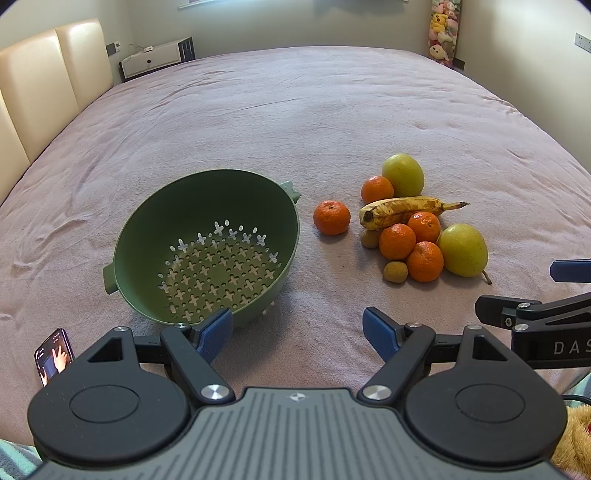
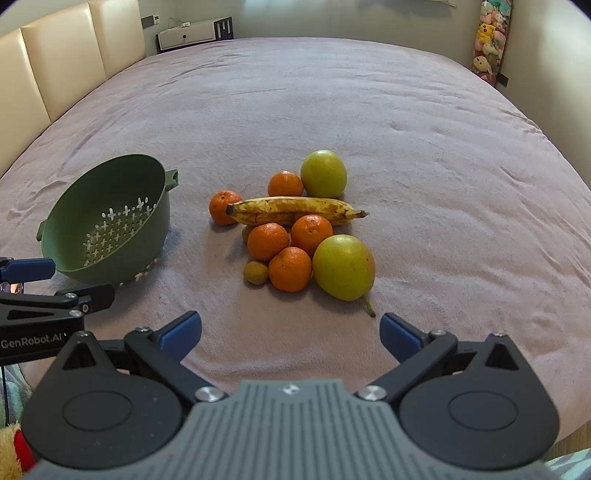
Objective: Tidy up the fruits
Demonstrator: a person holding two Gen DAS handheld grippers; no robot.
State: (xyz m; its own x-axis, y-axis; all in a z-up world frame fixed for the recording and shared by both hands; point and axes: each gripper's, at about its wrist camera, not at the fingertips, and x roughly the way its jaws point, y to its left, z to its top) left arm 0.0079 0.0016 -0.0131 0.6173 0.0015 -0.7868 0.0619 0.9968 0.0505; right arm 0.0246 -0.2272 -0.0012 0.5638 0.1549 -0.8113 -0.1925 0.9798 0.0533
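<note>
A green colander (image 1: 207, 243) (image 2: 107, 218) lies tilted and empty on the pink bedspread. Right of it is a pile of fruit: a spotted banana (image 1: 402, 210) (image 2: 291, 210), several tangerines (image 1: 331, 218) (image 2: 290, 268), two yellow-green pears (image 1: 462, 249) (image 2: 343, 266) and small brown fruits (image 1: 395, 271) (image 2: 255, 273). My left gripper (image 1: 297, 334) hovers open just in front of the colander's near rim, nothing between its fingers. My right gripper (image 2: 290, 334) stands open a short way before the fruit pile, empty; the other gripper shows at each view's edge.
The bedspread (image 1: 295, 110) stretches wide behind the fruit. A cream headboard (image 1: 44, 74) runs along the left, a white bedside cabinet (image 1: 155, 57) at the back. Plush toys (image 1: 443, 29) hang in the far right corner. A phone (image 1: 53, 354) sits at the near left.
</note>
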